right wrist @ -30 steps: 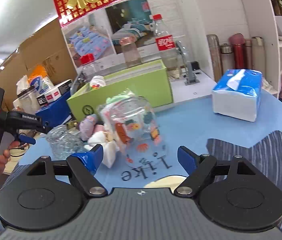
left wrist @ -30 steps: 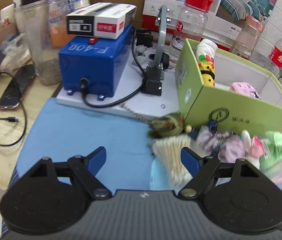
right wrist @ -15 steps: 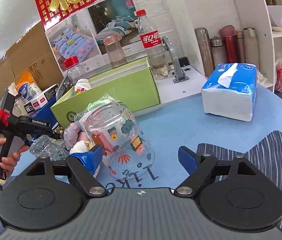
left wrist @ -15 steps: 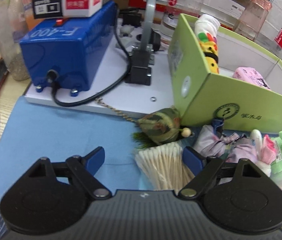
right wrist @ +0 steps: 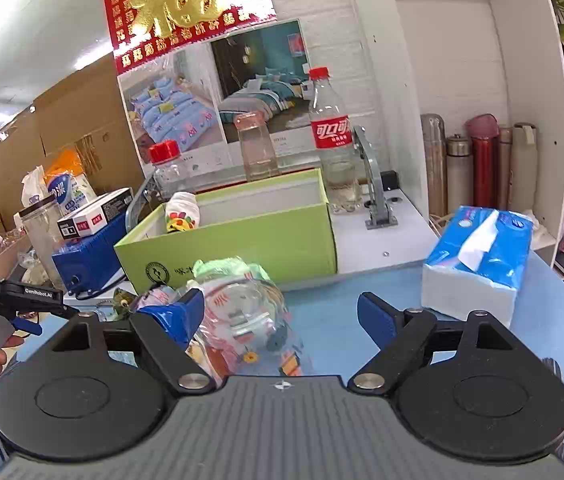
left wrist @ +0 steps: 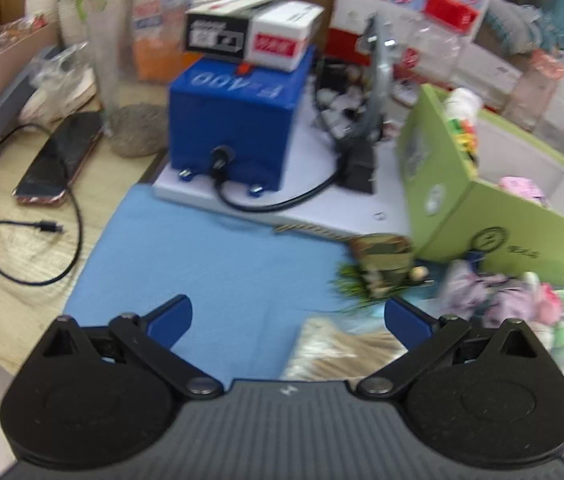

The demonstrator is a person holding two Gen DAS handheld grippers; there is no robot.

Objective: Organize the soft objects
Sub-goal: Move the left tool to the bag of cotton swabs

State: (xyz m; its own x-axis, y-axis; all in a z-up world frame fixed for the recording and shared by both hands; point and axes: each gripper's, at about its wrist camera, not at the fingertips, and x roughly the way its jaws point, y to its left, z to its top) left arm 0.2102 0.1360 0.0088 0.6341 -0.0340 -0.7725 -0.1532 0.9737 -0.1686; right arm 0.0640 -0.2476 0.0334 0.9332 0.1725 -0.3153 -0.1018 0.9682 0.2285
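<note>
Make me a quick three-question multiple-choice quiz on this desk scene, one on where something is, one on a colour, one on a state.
1. Where is the black-and-white carton?
A. on the blue machine
B. inside the green box
C. on the tissue pack

2. What colour is the cola bottle's cap?
A. green
B. red
C. white

3. Is anything gripped by the left gripper?
A. a sock
B. a phone
C. nothing

Answers: 1 A, it rests on the blue machine. 2 B, the cap is red. 3 C, its jaws are opening over the blue cloth with nothing between the pads.
</note>
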